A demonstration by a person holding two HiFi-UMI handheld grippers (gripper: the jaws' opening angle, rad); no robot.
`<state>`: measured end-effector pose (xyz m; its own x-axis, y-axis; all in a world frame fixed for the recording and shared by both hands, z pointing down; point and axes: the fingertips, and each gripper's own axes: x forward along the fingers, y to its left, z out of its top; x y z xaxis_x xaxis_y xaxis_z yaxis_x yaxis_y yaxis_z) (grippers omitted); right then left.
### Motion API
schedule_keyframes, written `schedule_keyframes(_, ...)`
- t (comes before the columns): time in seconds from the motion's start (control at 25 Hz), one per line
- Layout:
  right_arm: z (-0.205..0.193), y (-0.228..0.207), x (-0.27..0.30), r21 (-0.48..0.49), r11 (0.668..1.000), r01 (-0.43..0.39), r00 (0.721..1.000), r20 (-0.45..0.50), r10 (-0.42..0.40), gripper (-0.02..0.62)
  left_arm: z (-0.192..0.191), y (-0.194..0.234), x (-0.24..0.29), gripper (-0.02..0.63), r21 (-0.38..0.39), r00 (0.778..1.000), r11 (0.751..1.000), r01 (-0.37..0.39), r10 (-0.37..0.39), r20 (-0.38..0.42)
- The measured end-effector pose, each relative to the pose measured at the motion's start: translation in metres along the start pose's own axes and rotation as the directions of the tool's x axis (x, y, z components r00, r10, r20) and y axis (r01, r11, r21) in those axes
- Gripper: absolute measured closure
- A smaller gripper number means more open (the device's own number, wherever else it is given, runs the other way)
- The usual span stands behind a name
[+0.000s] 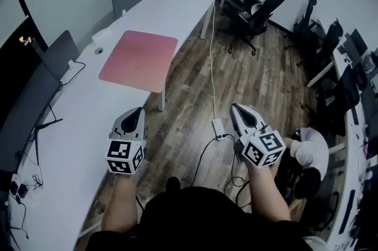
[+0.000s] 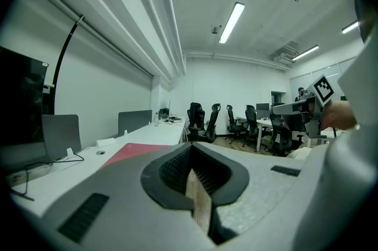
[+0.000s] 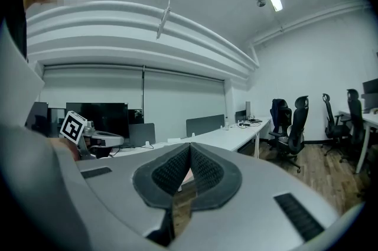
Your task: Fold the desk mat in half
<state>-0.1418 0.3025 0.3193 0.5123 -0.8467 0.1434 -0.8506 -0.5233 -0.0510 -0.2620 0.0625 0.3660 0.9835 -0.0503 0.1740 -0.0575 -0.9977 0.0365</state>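
Fingers (image 2: 174, 168) on both grippers are pressed together, their dark ribbed pads meeting with nothing between them. Up the left of the head view, a long white desk (image 1: 77, 120) runs above a wood-plank floor (image 1: 189, 96). On it the desk mat (image 1: 139, 59) lies flat and unfolded, a smooth pink rectangle with rounded corners, well ahead of both pairs of tips and touched by neither. With bare forearms reaching forward, the left gripper (image 1: 139, 110) hovers at the desk's near edge and the right gripper (image 1: 237, 108) hangs over the floor.
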Motion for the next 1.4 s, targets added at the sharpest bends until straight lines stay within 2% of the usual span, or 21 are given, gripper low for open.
schedule_keyframes(0.4,0.003,-0.002,0.016,-0.001,1.0,0.017,1.0,-0.013,-0.017,0.603,-0.001,0.016,0.008,0.604,-0.015,1.0,1.0,0.011,-0.011,-0.001)
schedule_keyframes(0.6,0.004,0.002,0.032,-0.004,1.0,-0.009,1.0,-0.01,0.009,0.603,-0.003,0.022,0.016,0.604,-0.013,1.0,1.0,0.009,-0.009,-0.011)
schedule_keyframes(0.84,0.0,-0.018,0.055,0.023,0.999,-0.023,1.0,-0.003,0.023,0.603,-0.005,0.032,0.037,0.604,-0.004,0.999,1.0,-0.011,0.011,-0.039)
schedule_keyframes(1.08,-0.009,-0.065,0.094,0.058,0.998,-0.026,1.0,-0.005,0.027,0.603,-0.006,0.038,0.093,0.604,0.01,0.997,1.0,-0.019,0.019,-0.074)
schedule_keyframes(1.4,-0.015,-0.16,0.167,0.089,0.995,-0.05,0.998,-0.03,0.053,0.603,-0.001,0.039,0.208,0.604,0.024,0.992,0.999,-0.032,0.034,-0.124)
